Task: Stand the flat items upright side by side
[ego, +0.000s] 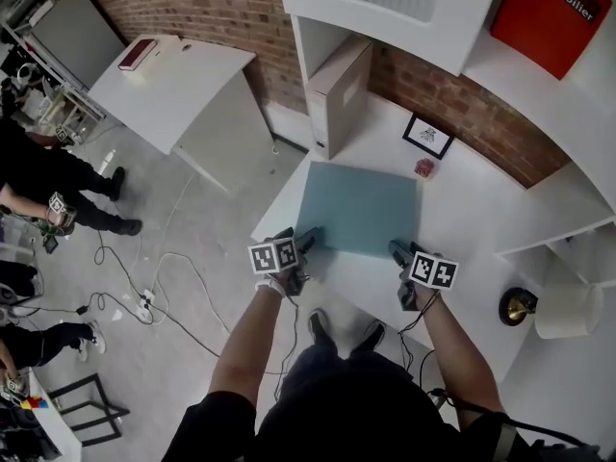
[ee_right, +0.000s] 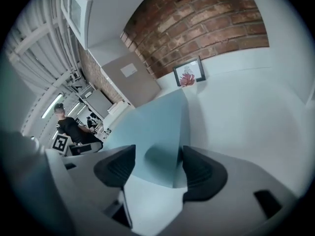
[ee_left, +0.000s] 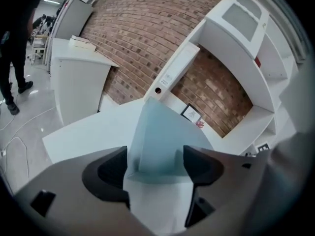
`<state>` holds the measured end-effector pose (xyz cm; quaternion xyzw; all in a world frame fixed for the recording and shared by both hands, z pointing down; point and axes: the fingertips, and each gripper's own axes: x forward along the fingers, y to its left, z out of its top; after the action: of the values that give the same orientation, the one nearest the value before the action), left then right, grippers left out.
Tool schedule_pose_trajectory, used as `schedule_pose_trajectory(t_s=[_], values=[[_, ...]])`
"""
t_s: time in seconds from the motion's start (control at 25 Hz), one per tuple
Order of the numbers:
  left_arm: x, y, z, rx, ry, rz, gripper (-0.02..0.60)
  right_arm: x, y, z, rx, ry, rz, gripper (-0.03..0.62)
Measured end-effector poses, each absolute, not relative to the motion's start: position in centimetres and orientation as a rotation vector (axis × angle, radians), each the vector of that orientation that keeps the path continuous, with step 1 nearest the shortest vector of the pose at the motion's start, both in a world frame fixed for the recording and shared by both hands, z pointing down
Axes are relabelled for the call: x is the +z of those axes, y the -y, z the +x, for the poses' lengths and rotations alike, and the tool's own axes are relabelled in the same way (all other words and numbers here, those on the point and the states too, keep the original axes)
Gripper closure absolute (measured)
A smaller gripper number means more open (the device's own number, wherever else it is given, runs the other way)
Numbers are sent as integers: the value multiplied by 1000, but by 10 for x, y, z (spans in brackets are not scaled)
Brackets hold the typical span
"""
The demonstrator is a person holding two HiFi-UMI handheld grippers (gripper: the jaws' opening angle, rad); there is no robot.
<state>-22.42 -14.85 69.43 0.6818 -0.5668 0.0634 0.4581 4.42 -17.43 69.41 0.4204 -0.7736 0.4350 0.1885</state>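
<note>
Head view steeply down over desk (ego: 462, 210); gripper views low, close, facing brick wall (ee_left: 147, 33); teal panel (ego: 361, 208) shared.

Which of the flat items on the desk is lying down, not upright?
The light blue folder, flat on the white desk. The pale binder already stands upright against the brick wall.

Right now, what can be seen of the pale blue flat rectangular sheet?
The pale blue flat rectangular sheet looks matte, plain and stiff. It lies flat on the white table, not yet upright. Its two near corners sit between the open jaws of the left gripper and right gripper; no pad visibly presses it.
</note>
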Motion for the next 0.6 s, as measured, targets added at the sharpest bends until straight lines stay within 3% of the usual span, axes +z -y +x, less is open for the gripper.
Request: schedule_pose_trajectory(t_s=[0.16, 0.6], values=[[694, 158, -216, 269, 1370, 1722, 252, 702, 174, 44, 1189, 2137, 1219, 358], [644, 141, -228, 371, 1457, 1777, 252, 698, 158, 33, 1309, 2197, 1135, 356]])
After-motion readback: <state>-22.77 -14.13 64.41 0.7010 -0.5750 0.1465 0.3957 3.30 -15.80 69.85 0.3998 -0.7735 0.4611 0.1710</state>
